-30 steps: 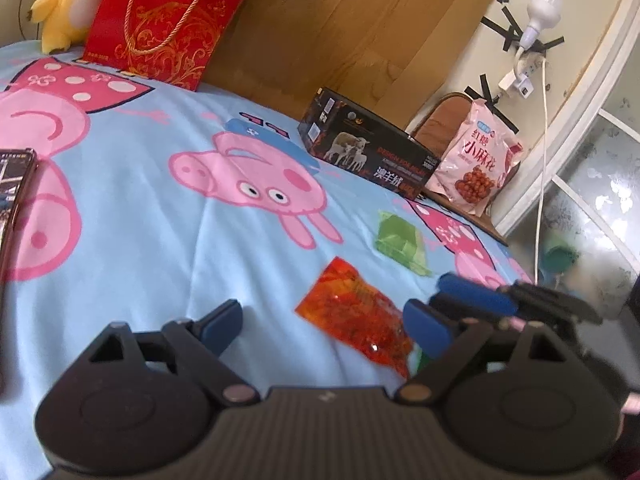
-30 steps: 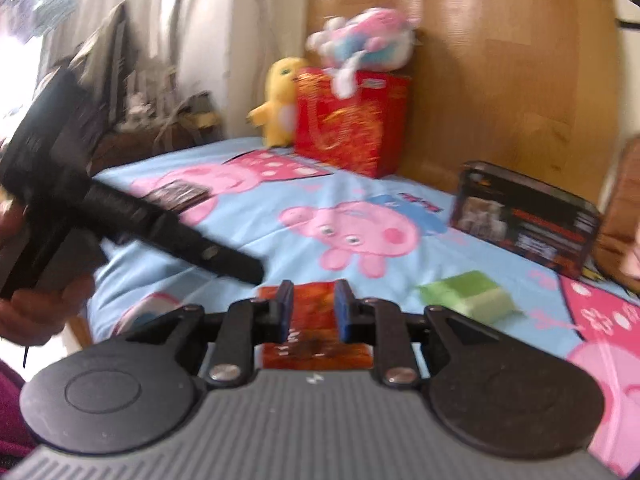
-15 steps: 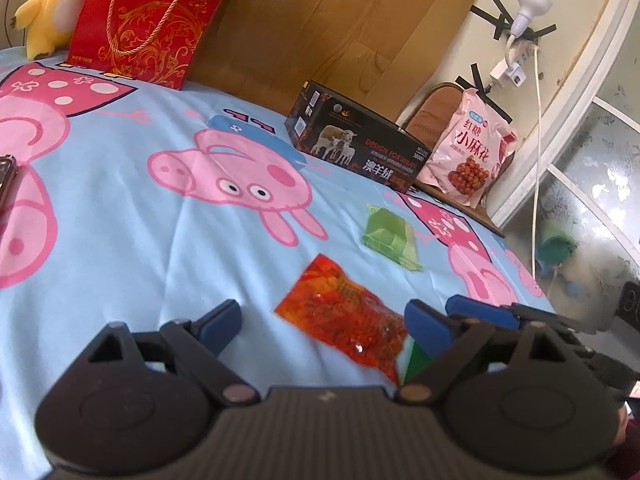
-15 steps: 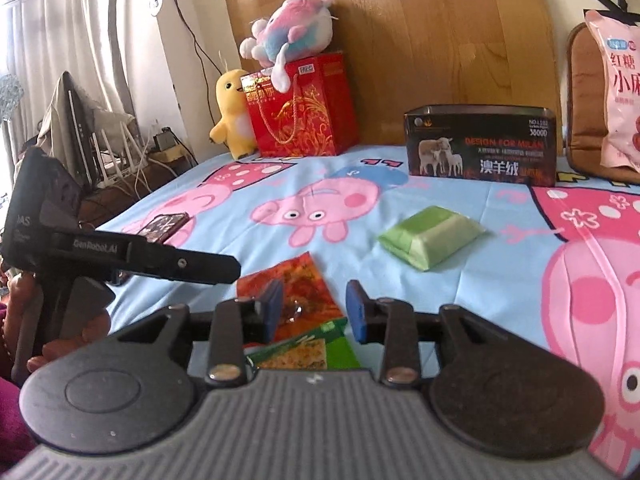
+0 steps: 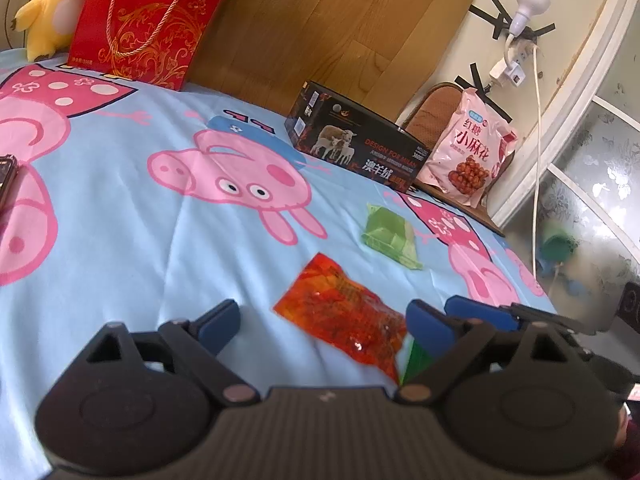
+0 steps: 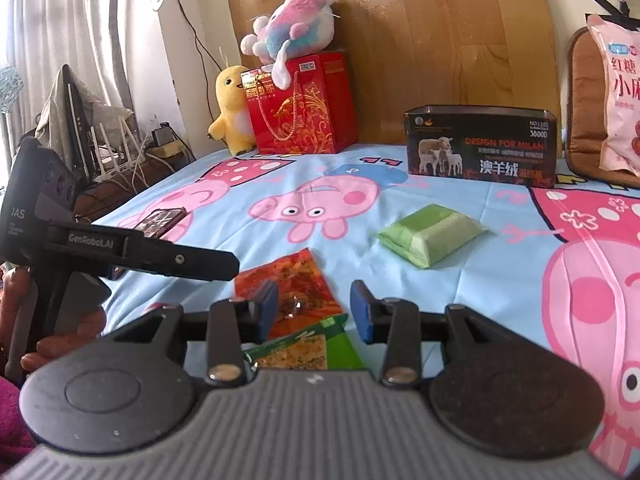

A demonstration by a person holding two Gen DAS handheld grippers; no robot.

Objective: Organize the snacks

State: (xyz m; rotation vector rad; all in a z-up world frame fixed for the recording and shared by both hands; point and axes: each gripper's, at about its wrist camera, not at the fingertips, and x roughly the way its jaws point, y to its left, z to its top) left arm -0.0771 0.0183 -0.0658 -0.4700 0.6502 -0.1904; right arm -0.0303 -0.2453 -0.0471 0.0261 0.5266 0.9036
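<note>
An orange-red snack packet (image 5: 344, 312) lies on the Peppa Pig bedsheet (image 5: 120, 240), and it also shows in the right wrist view (image 6: 296, 284). A light green packet (image 5: 390, 236) lies beyond it, seen too in the right wrist view (image 6: 432, 234). A dark green packet (image 6: 308, 350) lies nearest, under my right gripper. My left gripper (image 5: 324, 324) is open and empty just before the orange packet. My right gripper (image 6: 314, 310) is open and empty over the orange and dark green packets. The left gripper's body (image 6: 120, 248) shows at the left of the right wrist view.
A black open box (image 5: 356, 148) stands at the back by the wooden headboard, with a pink snack bag (image 5: 466, 156) to its right. A red gift bag (image 5: 148, 20) and yellow plush (image 5: 48, 8) stand at the back left. A phone (image 6: 160, 220) lies at the left edge.
My right gripper has opened wider and swung to face the bed squarely. My left gripper has shifted slightly; the packets have not moved.
</note>
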